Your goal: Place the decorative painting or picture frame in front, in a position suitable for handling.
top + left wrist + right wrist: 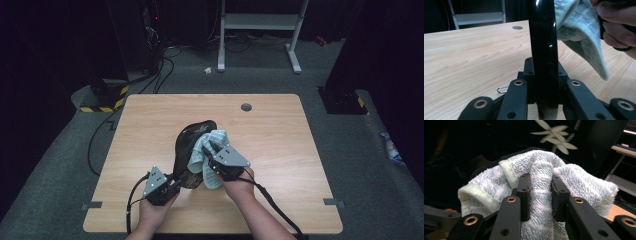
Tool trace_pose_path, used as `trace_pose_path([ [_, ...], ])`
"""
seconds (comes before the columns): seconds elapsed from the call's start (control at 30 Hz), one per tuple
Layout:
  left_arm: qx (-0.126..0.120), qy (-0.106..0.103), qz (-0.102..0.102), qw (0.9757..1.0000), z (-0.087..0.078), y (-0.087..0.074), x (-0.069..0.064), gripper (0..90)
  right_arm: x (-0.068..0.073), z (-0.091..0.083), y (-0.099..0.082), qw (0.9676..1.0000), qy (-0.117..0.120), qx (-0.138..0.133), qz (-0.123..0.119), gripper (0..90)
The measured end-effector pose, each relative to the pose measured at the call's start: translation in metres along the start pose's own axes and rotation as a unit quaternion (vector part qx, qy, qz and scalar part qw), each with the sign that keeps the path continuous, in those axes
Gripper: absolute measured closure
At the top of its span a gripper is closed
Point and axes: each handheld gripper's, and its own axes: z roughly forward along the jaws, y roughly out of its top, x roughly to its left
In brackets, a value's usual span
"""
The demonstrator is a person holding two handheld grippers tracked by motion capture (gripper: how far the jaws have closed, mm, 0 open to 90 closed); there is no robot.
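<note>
Wiping a glossy black plate with a towel

The right gripper (540, 195), jaws clamped on a bunched towel (574, 185), presses it against the plate (192, 145); the left gripper (544, 85) pinches the plate's near edge, holding it on edge at mid-table (150, 120). The plate looks stiff, slick and probably breakable, so grip its rim; the towel is soft and limp. A small clip (502, 89) lies just beside the left gripper; nothing blocks.
</note>
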Motion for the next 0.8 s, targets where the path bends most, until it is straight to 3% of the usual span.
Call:
trace_pose_path([
  [0.3, 0.0, -0.001, 0.001, 1.0, 0.0, 0.0, 0.0, 78.5, -0.041, 0.012, -0.008, 0.9982, -0.043, 0.025, 0.033, 72.3],
  [0.43, 0.0, -0.001, 0.001, 1.0, 0.0, 0.0, 0.0, 78.6, -0.049, 0.014, -0.009, 0.9974, -0.055, 0.028, 0.037, 72.2],
  [0.6, 0.0, -0.001, -0.001, 1.0, 0.0, 0.0, 0.0, 78.5, -0.042, 0.011, -0.008, 0.998, -0.05, 0.025, 0.028, 72.2],
  [0.8, 0.0, -0.001, -0.001, 1.0, 0.0, 0.0, 0.0, 78.5, -0.016, 0.003, -0.005, 0.9996, -0.025, 0.012, 0.001, 72.2],
])
